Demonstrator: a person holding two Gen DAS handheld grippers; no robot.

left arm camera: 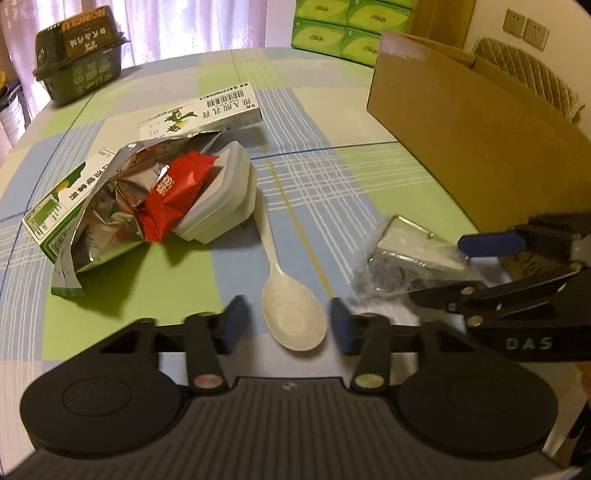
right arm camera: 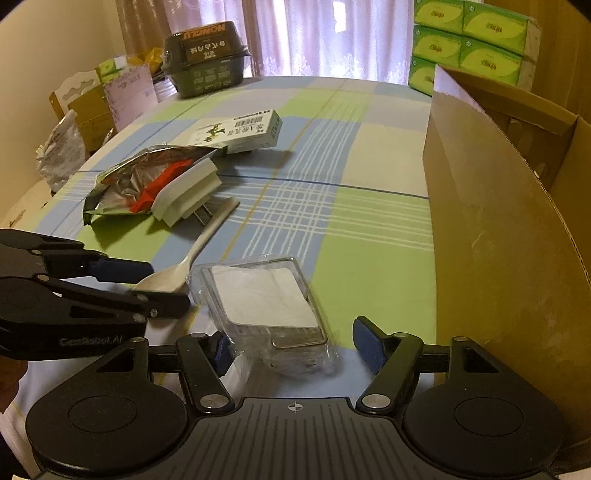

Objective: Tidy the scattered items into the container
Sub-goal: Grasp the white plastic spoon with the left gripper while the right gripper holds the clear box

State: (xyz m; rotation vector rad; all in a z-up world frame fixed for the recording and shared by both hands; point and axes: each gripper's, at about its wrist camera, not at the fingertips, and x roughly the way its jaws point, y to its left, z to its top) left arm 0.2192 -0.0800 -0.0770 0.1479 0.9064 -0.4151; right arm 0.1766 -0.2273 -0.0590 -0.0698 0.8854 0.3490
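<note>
A white plastic spoon [left arm camera: 291,314] lies on the checked tablecloth, its bowl between the fingers of my open left gripper [left arm camera: 289,323]. The spoon's handle [right arm camera: 207,236] points away toward the pile. A clear plastic-wrapped case [right arm camera: 266,299] with a white pad inside lies between the fingers of my open right gripper [right arm camera: 295,347]. The left pad [right arm camera: 221,350] is at the wrap's edge; the right pad stands apart. In the left wrist view the same case [left arm camera: 406,254] sits between the right gripper's fingers. The open cardboard box [right arm camera: 498,240] stands just right of it.
A pile sits farther back on the left: a torn foil bag [left arm camera: 110,192], a red packet [left arm camera: 173,192], a white plug adapter [left arm camera: 225,195] and two medicine boxes [left arm camera: 207,110]. A dark green noodle tub [left arm camera: 79,51] and green tissue packs [left arm camera: 343,29] stand at the table's back.
</note>
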